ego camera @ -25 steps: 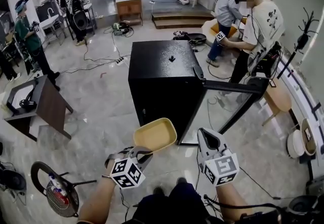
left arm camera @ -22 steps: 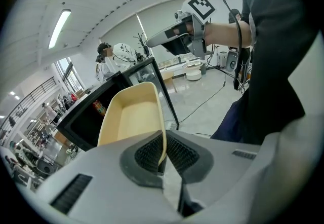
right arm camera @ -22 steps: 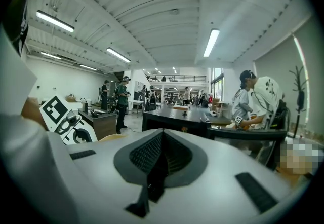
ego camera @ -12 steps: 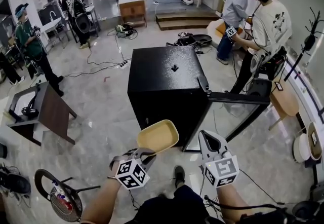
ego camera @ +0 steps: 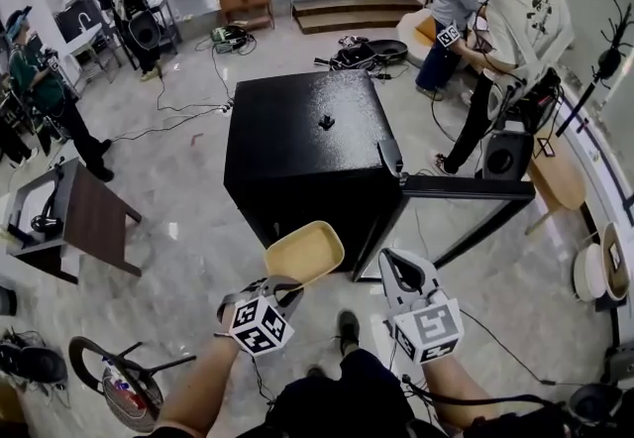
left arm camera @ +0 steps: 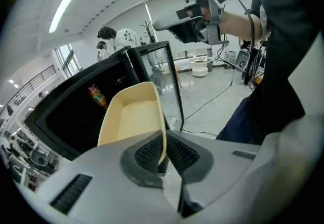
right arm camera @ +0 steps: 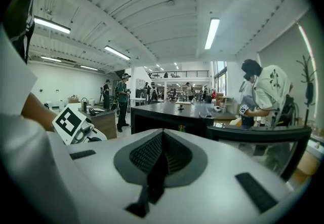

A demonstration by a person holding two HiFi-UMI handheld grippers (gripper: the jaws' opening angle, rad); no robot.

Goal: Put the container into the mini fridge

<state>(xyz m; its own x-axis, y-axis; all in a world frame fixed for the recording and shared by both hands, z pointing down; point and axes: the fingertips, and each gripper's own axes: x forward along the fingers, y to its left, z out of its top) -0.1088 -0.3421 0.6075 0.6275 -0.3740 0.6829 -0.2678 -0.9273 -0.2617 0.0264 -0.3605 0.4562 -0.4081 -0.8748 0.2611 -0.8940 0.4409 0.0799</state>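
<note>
A shallow tan container point(ego camera: 304, 253) point(left arm camera: 132, 119) is pinched by its near rim in my left gripper point(ego camera: 280, 289) point(left arm camera: 163, 153), which is shut on it. It hangs in front of the black mini fridge point(ego camera: 300, 151) point(left arm camera: 83, 116), whose glass door point(ego camera: 458, 216) point(left arm camera: 161, 81) stands swung open to the right. Inside the dark fridge, in the left gripper view, a bottle with a red label point(left arm camera: 96, 95) shows. My right gripper point(ego camera: 397, 271) point(right arm camera: 161, 159) is shut with nothing in it, just right of the container and near the door's foot.
A small black object point(ego camera: 325, 121) lies on the fridge top. People stand at the back right point(ego camera: 515, 25) and far left point(ego camera: 35, 79). A brown side table point(ego camera: 84, 218) is at the left, a round stool point(ego camera: 124, 391) at the lower left, cables on the floor.
Both grippers and the container have come closer to the fridge's open front. The fridge now sits lower and larger in the head view.
</note>
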